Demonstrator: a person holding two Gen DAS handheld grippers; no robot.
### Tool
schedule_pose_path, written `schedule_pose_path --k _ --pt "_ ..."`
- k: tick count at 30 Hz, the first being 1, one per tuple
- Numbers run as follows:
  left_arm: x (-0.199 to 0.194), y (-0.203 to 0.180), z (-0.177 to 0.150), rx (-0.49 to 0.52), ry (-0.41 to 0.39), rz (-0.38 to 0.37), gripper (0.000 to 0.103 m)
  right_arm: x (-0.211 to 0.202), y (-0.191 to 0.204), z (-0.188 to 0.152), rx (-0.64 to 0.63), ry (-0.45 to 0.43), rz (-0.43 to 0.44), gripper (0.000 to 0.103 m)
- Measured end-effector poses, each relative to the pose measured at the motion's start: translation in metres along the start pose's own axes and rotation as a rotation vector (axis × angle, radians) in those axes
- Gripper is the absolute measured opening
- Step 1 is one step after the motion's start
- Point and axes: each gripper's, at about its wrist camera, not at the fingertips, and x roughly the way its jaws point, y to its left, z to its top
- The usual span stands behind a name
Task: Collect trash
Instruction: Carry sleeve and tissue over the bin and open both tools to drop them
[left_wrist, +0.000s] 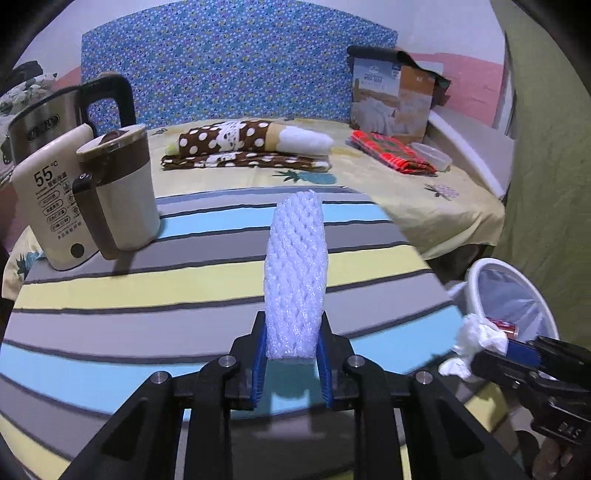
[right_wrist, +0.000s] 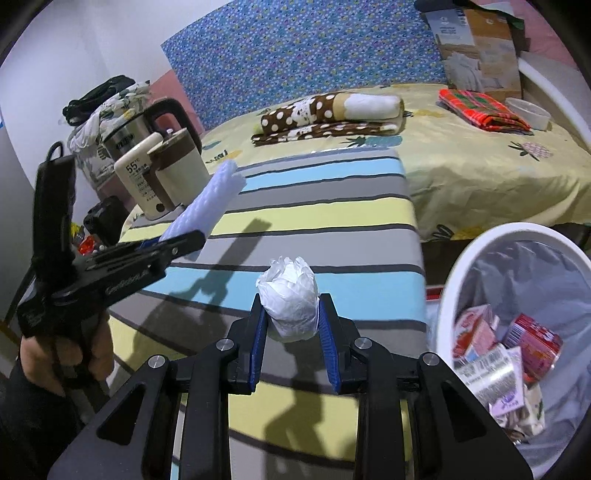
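My left gripper (left_wrist: 291, 328) is shut on a white foam net sleeve (left_wrist: 295, 273), which sticks out forward above the striped table (left_wrist: 147, 295). The right wrist view shows that same sleeve (right_wrist: 210, 203) held by the left gripper (right_wrist: 184, 240) at the left. Between the blue pads of my right gripper (right_wrist: 290, 314) sits a crumpled white plastic wad (right_wrist: 290, 295), and the gripper is shut on it. In the left wrist view the right gripper (left_wrist: 495, 345) holds the wad (left_wrist: 476, 336) beside the white bin (left_wrist: 476, 280). That bin (right_wrist: 447, 295) is lined with a bag and holds several cartons and wrappers.
A cream warmer cup (left_wrist: 122, 192) and a steel kettle (left_wrist: 40, 122) stand at the table's far left. Behind the table is a bed with folded brown dotted blankets (left_wrist: 247, 147), a red plaid cloth (left_wrist: 391, 151), a plastic tub (left_wrist: 432, 155) and a cardboard box (left_wrist: 391, 99).
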Motion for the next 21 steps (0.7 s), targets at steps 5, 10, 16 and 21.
schedule_pose_path --k 5,10,16,21 --pt "-0.026 -0.021 -0.009 -0.002 -0.026 -0.025 0.024 -0.015 -0.007 -0.005 0.015 -0.024 -0.016 0.029" --pt "-0.046 -0.044 -0.019 0.015 -0.039 -0.059 0.024 -0.029 -0.013 -0.008 0.032 -0.05 -0.034 0.029" --pt "-0.059 -0.075 -0.028 0.048 -0.05 -0.111 0.024 -0.044 -0.024 -0.015 0.047 -0.074 -0.06 0.029" --pt "-0.056 -0.107 -0.033 0.089 -0.035 -0.163 0.024 -0.056 -0.043 -0.023 0.077 -0.089 -0.104 0.029"
